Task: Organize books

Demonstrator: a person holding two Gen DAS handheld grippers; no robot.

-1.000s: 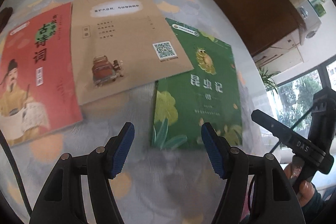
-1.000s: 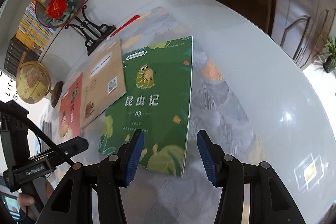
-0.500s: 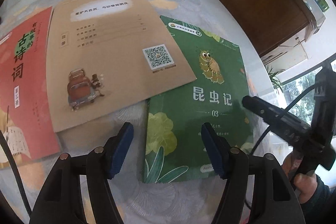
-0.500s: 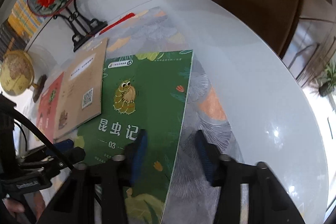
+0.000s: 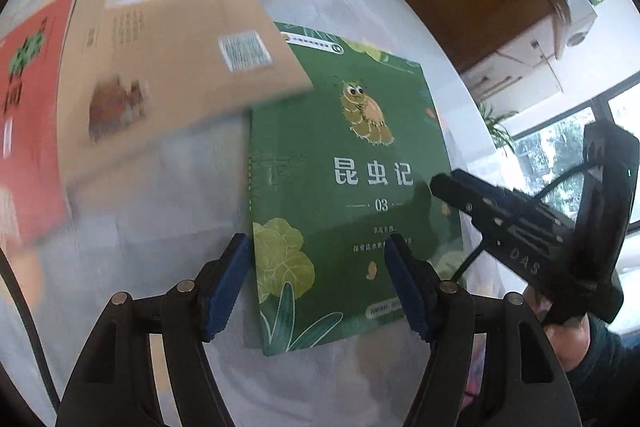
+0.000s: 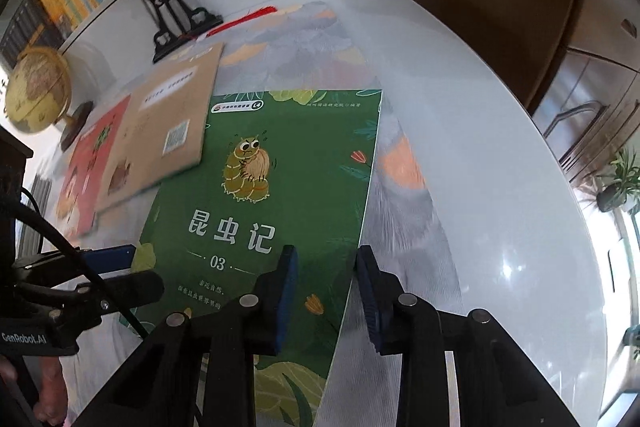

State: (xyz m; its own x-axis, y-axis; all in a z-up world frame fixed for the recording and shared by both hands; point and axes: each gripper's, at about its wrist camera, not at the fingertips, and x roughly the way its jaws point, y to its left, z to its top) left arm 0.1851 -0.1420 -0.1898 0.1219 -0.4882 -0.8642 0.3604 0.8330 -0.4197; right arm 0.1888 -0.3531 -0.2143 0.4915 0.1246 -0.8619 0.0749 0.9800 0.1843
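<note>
The step in hand is the taking of the flat green paperback book with the caterpillar drawing (image 6: pixel 280 195), which lies on the round white worktop (image 6: pixel 500 187), its upper left corner tucked under the tan kraft-paper booklet (image 6: pixel 168 131). Beyond that booklet lies the red paperback book (image 6: pixel 88 167).

The right gripper (image 6: pixel 326 291) straddles the green book's right edge; its fingers are closing, one over the cover and one over the bare worktop, and I think they do not yet press it. The left gripper (image 5: pixel 316 283) stands half open at the green book's left edge, holding nothing.

Next, the right fingers must pinch this thin edge and lift it, probably with the left helping.
</note>
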